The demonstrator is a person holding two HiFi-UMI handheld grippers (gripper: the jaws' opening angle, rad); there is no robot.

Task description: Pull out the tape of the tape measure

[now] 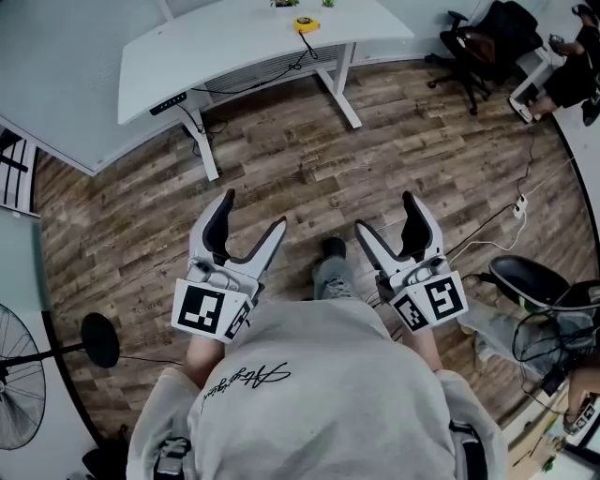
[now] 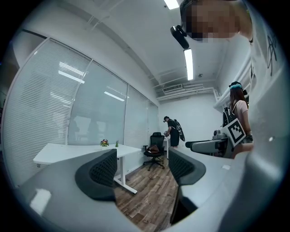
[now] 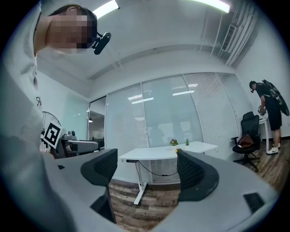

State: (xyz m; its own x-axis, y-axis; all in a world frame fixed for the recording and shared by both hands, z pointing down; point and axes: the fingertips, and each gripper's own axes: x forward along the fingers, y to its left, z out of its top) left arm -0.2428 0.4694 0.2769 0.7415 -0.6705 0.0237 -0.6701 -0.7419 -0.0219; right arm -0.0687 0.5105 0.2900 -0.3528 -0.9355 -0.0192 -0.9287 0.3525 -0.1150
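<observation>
Head view: at the far left a standing fan (image 1: 19, 375) is seen on the wooden floor (image 1: 309, 159), and beyond it a white desk (image 1: 234, 47) is set against the wall. The yellow tape measure (image 1: 306, 24) is found lying on the far part of that desk top, beside a dark cable that drops over the desk edge; it is well apart from both grippers and is touched by neither. Lower in the picture the left gripper (image 1: 253, 214) is held level in front of the person's body, its jaws spread wide with only bare floor showing between them. In the left gripper view the two dark pads are likewise seen standing apart, with nothing between them but floor and the distant desk. A shoe (image 1: 333, 248) of the person is seen between the two grippers. To the right of it the right gripper (image 1: 385, 214) is held at the same height, and its jaws too are spread wide and empty, as is confirmed in the right gripper view. At the upper right a black office chair (image 1: 473, 47) is seen.
</observation>
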